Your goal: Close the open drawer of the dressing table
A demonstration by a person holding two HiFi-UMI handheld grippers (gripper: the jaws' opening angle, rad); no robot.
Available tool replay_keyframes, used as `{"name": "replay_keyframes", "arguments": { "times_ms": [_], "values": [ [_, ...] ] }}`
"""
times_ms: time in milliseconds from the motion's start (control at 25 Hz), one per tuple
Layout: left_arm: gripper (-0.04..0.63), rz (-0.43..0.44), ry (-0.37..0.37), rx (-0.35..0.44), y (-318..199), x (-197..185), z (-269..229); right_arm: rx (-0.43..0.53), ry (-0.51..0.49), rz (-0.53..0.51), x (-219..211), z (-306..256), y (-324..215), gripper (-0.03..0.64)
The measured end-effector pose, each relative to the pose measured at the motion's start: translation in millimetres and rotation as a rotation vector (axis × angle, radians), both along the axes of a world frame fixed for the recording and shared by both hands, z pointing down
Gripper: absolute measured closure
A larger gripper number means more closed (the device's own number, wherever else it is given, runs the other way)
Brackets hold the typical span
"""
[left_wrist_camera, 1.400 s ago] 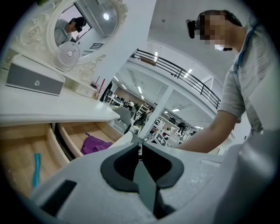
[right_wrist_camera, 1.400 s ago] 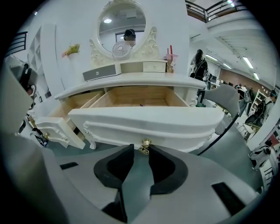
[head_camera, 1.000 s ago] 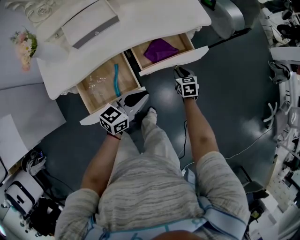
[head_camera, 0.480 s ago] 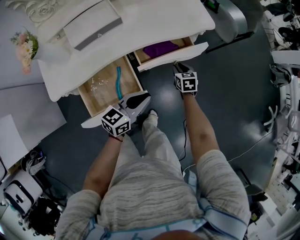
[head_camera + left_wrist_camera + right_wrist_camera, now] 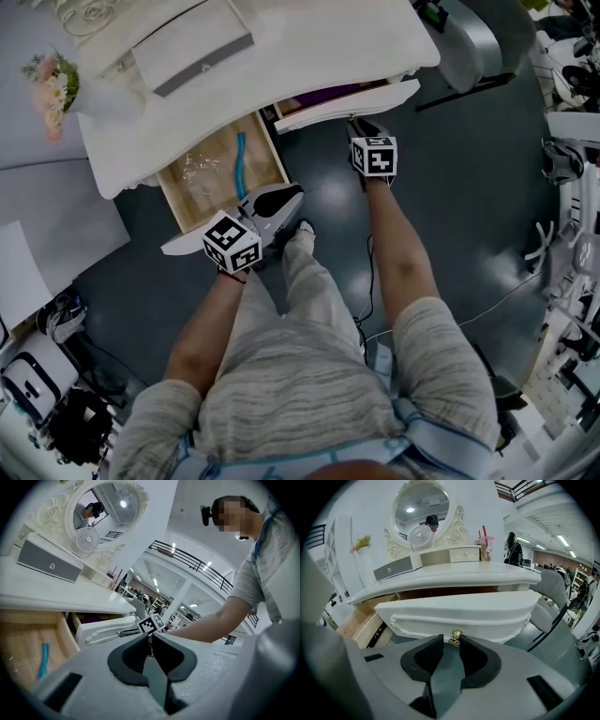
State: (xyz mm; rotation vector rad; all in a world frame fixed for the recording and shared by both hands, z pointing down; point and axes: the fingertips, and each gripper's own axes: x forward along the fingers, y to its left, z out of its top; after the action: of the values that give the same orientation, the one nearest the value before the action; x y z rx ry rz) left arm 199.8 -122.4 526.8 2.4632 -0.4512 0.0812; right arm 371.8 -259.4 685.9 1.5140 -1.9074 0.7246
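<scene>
The white dressing table [image 5: 309, 42] has two drawers. The right drawer [image 5: 347, 103] is pushed almost fully in, and only a sliver of purple cloth [image 5: 330, 93] shows. My right gripper [image 5: 354, 124] is at its front, shut on the brass knob [image 5: 455, 638]. The left drawer [image 5: 270, 161] stands wide open, holding a blue stick [image 5: 237, 159] and clear plastic [image 5: 195, 171]. My left gripper [image 5: 289, 193] hovers beside that drawer's front corner, shut and holding nothing.
On the tabletop stand a grey-fronted box [image 5: 192, 47], a mirror [image 5: 423, 506], a small fan [image 5: 421, 535] and a cup with a straw [image 5: 485, 541]. Flowers [image 5: 52, 80] sit at the left, a grey chair [image 5: 469, 37] at the right. Cables cross the dark floor [image 5: 441, 187].
The right drawer has slid inward with my right gripper on its knob, so the purple cloth is now nearly hidden. The left gripper and left drawer have stayed put.
</scene>
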Motion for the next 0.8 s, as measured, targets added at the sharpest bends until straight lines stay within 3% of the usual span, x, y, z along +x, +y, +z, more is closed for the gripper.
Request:
{"name": "replay_keyframes", "arguments": {
  "times_ms": [800],
  "values": [
    [0.558,-0.036,0.001,-0.013,-4.5,-13.8,14.1,0.022,0.020,-0.013,-8.6,-0.3,-40.0,0.514]
  ]
}}
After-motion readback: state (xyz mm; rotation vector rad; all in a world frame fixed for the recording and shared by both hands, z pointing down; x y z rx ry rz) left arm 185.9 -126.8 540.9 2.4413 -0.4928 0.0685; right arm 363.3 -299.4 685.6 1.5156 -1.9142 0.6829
